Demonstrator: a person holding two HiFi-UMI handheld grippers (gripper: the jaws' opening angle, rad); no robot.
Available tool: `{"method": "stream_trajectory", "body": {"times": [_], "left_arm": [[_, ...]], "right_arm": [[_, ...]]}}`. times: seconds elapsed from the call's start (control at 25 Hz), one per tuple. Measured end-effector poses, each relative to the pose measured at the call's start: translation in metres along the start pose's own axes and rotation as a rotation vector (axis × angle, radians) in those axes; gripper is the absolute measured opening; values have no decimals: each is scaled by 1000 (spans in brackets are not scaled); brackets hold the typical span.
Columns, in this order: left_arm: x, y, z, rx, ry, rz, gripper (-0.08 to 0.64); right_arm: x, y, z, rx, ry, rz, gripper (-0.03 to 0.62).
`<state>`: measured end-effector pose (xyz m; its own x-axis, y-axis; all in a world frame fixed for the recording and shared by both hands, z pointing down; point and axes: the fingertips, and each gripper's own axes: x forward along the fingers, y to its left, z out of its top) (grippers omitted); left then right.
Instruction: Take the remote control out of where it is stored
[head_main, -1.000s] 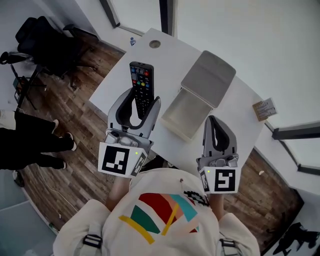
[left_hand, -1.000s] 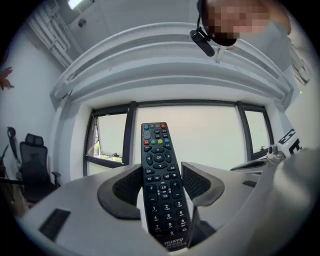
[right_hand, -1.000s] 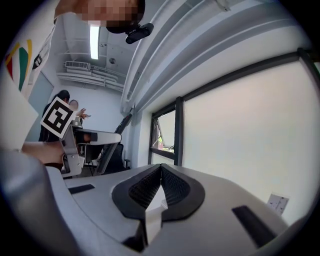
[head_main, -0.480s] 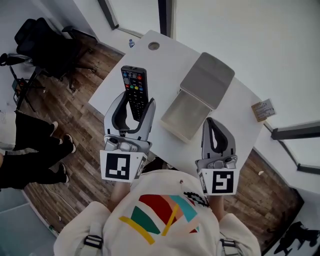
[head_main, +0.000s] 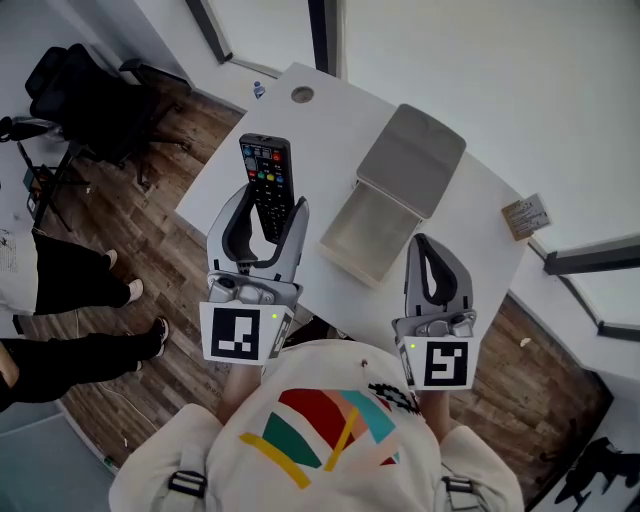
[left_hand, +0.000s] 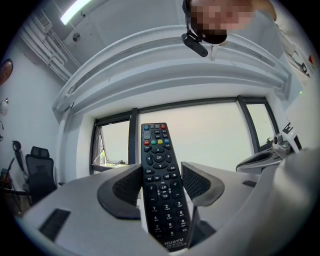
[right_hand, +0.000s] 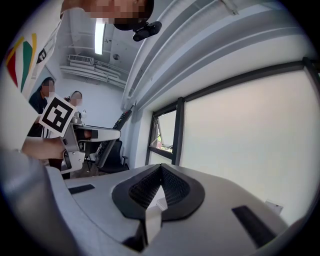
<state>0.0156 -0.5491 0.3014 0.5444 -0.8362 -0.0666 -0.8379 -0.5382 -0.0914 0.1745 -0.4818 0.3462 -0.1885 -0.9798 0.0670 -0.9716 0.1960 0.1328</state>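
The black remote control (head_main: 267, 178) with coloured buttons sticks out forward from between the jaws of my left gripper (head_main: 272, 202), which is shut on its lower half. In the left gripper view the remote (left_hand: 161, 175) stands upright between the ribbed pads (left_hand: 125, 186), its buttons facing the camera, with windows behind it. It is held above the left part of the white table (head_main: 320, 120). The open grey storage box (head_main: 372, 232) lies to its right, lid (head_main: 414, 158) folded back. My right gripper (head_main: 427, 243) hovers near the box's front, jaws shut (right_hand: 160, 169) and empty.
A small tan card (head_main: 528, 217) lies at the table's right edge and a round grommet (head_main: 301, 94) at its far corner. A black office chair (head_main: 85, 95) and a bystander's legs (head_main: 70, 285) are on the wooden floor to the left.
My left gripper has shifted a little to the left with the remote in it. The bystander's legs at the left have moved. The right gripper has barely moved.
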Motion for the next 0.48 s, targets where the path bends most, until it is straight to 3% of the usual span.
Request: {"method": "stream_trajectory", "body": {"times": [0.24,0.48], "left_arm": [[0,4,1,3,0,5,256],[1,6,-1,2,2,13,256]], "right_arm": [[3,2,3,29,-12,-10,2],[5,1,-1,-12,-1,3,2]]}}
